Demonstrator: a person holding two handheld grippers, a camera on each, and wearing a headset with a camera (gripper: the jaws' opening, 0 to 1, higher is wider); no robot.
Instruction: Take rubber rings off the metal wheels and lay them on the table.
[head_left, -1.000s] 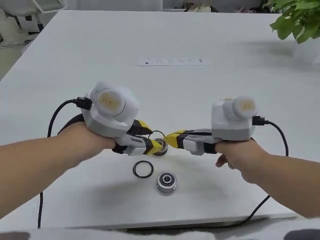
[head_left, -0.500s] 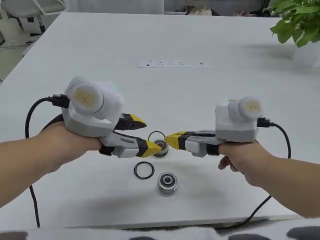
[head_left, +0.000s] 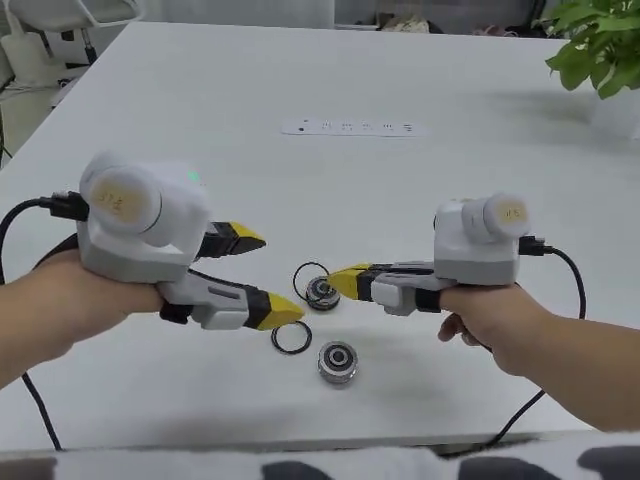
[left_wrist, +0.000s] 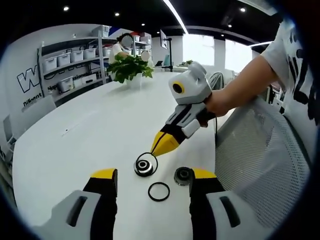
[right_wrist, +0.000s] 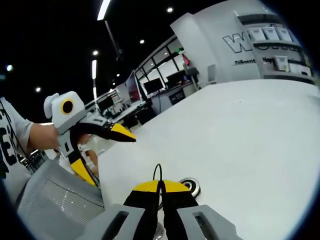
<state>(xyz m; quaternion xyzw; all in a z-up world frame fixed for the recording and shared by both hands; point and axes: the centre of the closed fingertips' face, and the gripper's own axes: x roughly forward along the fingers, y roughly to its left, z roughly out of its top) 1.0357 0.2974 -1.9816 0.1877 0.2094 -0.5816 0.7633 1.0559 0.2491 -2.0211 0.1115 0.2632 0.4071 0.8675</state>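
Open-plan office lab, shelved bins (left_wrist: 67, 65), desk monitors (right_wrist: 165, 81) (ceiling spotlights (left_wrist: 65, 8) overhead)

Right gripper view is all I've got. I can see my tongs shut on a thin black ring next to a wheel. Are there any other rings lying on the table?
Observer: Yes. One loose ring lies flat on the table, on the person's side of that wheel.
Operator: Any more wheels?
Observer: A second wheel sits beside the loose ring, nearer the person than the right gripper.
Operator: Is my ring clear of the wheel?
Observer: In the head view the held ring overlaps that wheel's far edge. I cannot tell whether it is free.
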